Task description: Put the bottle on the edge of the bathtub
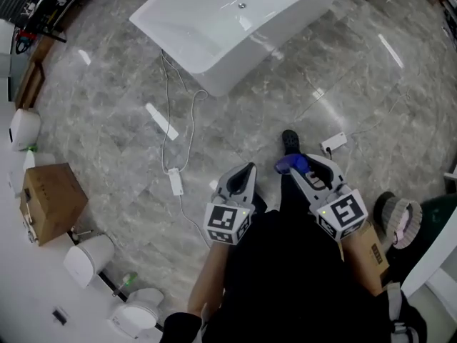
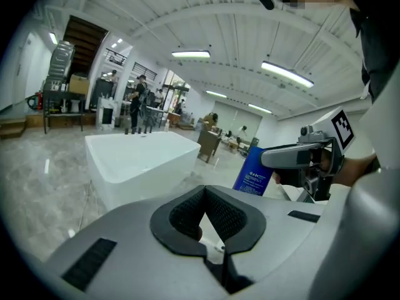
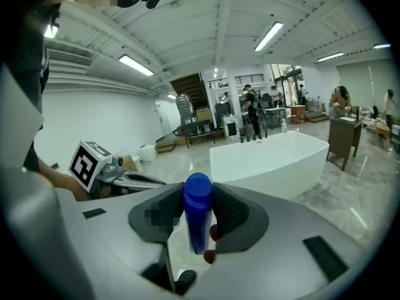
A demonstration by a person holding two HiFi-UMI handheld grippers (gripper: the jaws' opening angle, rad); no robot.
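Bottle held, bathtub rim not yet reached

Blue bottle (image 3: pixel 198 219) sits upright between the jaws of the right gripper (image 1: pixel 305 166), which are clamped on its body with the rounded cap showing above the pads. The left gripper (image 1: pixel 248 171) hangs just beside it, jaws together on nothing. Both are held low in front of the person, over the grey marble floor (image 1: pixel 107 106). The white bathtub (image 1: pixel 235 70) stands well apart, farther ahead across the floor, its rim bare on the near side. By my reading the pick-up is done; the carry to the tub, the setting-down on its edge and the release are all left.
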